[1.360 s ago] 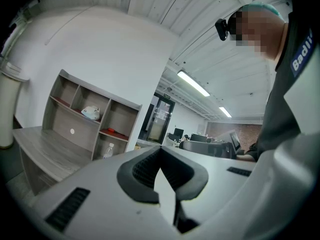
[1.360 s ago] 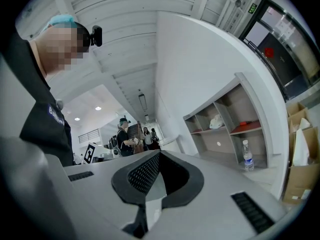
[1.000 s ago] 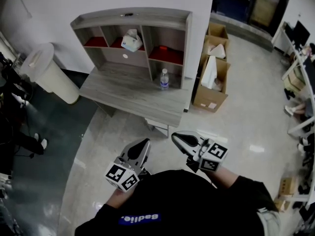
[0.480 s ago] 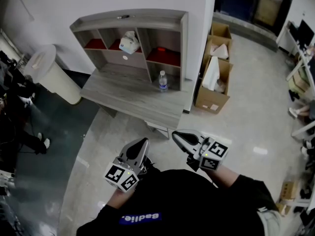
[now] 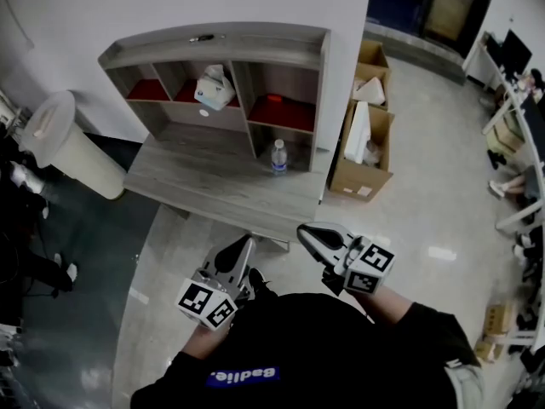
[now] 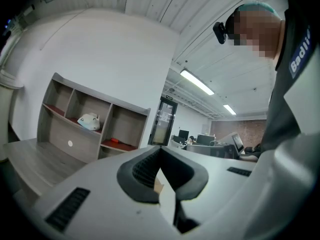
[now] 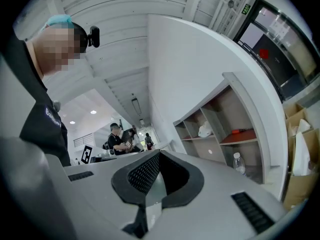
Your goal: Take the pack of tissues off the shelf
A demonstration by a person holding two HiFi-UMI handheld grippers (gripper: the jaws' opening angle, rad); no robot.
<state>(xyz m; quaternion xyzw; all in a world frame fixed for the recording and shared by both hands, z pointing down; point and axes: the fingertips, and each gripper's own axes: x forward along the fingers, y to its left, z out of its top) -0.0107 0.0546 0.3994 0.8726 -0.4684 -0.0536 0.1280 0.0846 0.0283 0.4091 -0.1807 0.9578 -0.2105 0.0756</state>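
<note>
The pack of tissues (image 5: 212, 88), white and crumpled on top, lies in the upper middle compartment of the grey shelf unit (image 5: 238, 45) on the desk. It also shows small and far off in the left gripper view (image 6: 89, 121) and the right gripper view (image 7: 205, 130). My left gripper (image 5: 241, 247) and right gripper (image 5: 308, 234) are held close to the person's body, well short of the desk's front edge. Both point toward the shelf. The left gripper (image 6: 161, 151) is shut with nothing in it, and the right gripper (image 7: 160, 154) is shut and empty too.
A clear water bottle (image 5: 278, 157) stands on the desk (image 5: 196, 181) under the right compartment. Red objects lie in the left and right compartments. A white bin (image 5: 60, 139) stands left of the desk, and open cardboard boxes (image 5: 362, 143) right of it. People sit at desks far right.
The person has stepped toward the desk, so shelf and desk appear nearer and lower in the head view. Both grippers stay shut near the body.
</note>
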